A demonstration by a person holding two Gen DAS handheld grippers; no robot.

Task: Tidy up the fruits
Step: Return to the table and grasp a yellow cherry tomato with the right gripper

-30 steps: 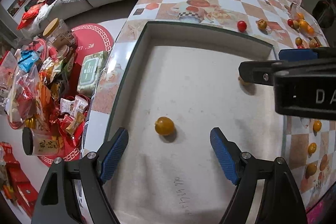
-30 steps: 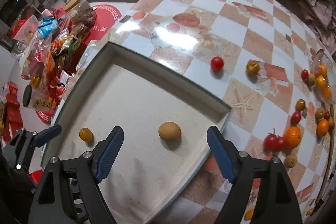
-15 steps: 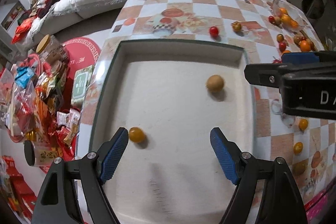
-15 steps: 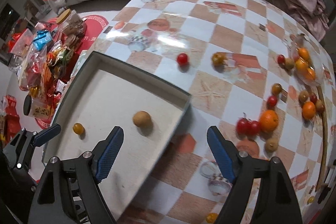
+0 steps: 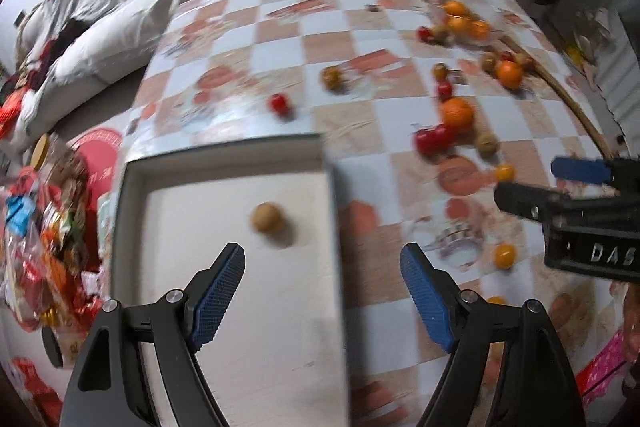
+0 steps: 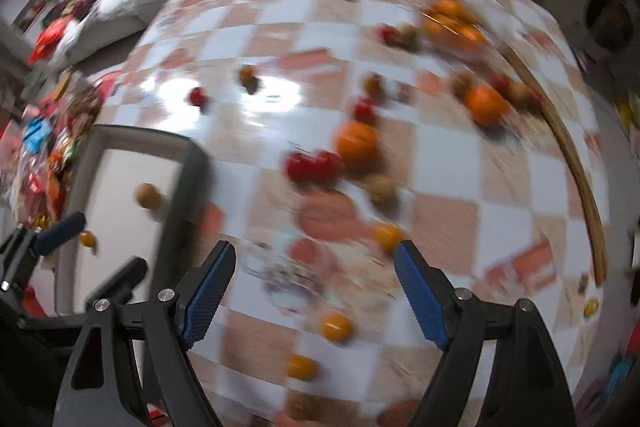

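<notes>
A shallow white tray (image 5: pixel 224 163) with a dark rim lies at the table's left. A brown round fruit (image 5: pixel 266 218) lies in it; in the right wrist view the fruit (image 6: pixel 147 195) shows beside a small yellow fruit (image 6: pixel 87 239). My left gripper (image 5: pixel 322 291) is open and empty over the tray's right edge. My right gripper (image 6: pixel 314 285) is open and empty above small yellow fruits (image 6: pixel 335 325) on the checkered table. It also shows in the left wrist view (image 5: pixel 576 187) at the right.
Oranges (image 6: pixel 356 143), red tomatoes (image 6: pixel 312 165) and several small fruits lie scattered over the table's middle and far right. A wooden stick (image 6: pixel 576 167) runs along the right side. Snack packets (image 5: pixel 36 227) are piled on the floor to the left. Both views are blurred.
Both grippers have swung right, away from the tray and toward the loose fruit. The tray has slid left in both views. Both stay open and empty.
</notes>
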